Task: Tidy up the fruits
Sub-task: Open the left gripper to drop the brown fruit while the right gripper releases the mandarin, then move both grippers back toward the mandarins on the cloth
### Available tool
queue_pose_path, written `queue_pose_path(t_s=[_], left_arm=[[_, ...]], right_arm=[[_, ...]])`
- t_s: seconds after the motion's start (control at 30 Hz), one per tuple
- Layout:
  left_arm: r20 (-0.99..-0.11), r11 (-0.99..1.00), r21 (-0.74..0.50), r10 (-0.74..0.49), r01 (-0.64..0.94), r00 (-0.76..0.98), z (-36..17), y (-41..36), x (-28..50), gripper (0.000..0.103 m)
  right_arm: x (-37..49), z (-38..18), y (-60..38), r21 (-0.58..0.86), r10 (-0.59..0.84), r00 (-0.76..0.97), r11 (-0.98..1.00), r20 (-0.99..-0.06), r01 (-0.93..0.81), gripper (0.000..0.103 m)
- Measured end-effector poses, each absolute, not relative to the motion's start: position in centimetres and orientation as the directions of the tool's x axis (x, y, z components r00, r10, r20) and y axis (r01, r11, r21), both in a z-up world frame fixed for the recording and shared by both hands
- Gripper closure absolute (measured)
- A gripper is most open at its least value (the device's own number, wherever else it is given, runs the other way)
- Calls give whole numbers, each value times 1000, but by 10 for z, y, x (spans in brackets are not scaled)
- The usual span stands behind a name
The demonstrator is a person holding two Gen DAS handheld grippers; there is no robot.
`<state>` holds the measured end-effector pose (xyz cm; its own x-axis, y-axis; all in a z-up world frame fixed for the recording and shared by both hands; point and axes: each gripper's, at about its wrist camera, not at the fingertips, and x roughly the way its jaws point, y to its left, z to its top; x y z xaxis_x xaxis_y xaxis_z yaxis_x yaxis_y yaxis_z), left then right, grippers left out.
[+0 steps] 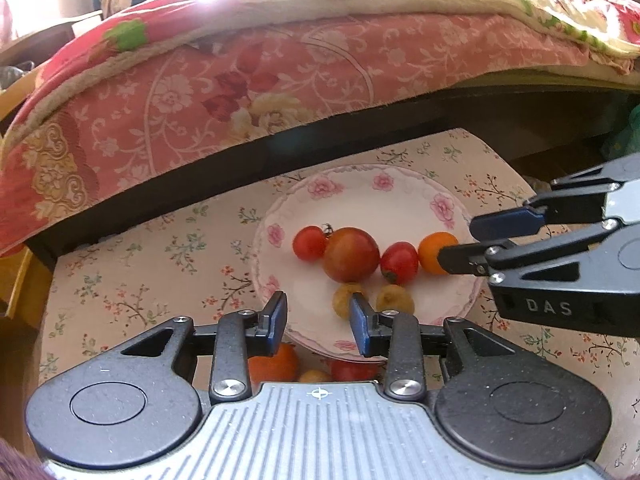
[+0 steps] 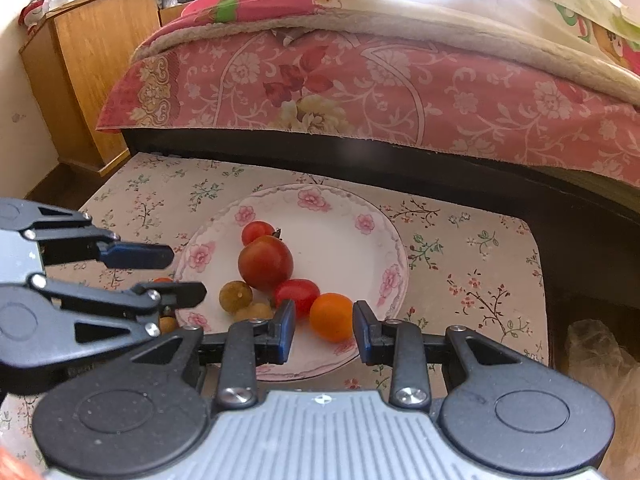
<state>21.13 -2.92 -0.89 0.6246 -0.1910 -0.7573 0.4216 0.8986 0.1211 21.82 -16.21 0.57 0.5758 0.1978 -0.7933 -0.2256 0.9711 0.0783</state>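
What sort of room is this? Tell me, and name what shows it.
Most likely a bedroom in a home: a bed under a pink floral bedspread, a wooden cabinet beside it, and a low table with a flowered cloth holding a plate of fruit.

Strong daylight from the far side blows out the top of both views above the bed. Fisheye bending curves the edges; corners go dark, perhaps slightly soft.

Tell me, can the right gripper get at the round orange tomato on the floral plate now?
Probably yes. The orange tomato lies at the near edge of the plate, just ahead of the right gripper, whose empty jaws stand apart. Nothing lies between them; the red tomato touches its far side.
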Motion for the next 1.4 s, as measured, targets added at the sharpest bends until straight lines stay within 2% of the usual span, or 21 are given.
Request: queue_pose_path(t_s=[0.8, 1.4], left_arm=[[-778, 909, 133, -151, 396, 609, -13, 23, 193, 56], [-803, 903, 123, -153, 412, 576, -25, 42, 187, 52]], right_arm=[[173, 4, -103, 167, 372, 452, 886, -811, -432, 68], [189, -32, -70, 199, 391, 367, 863, -844, -464, 68]])
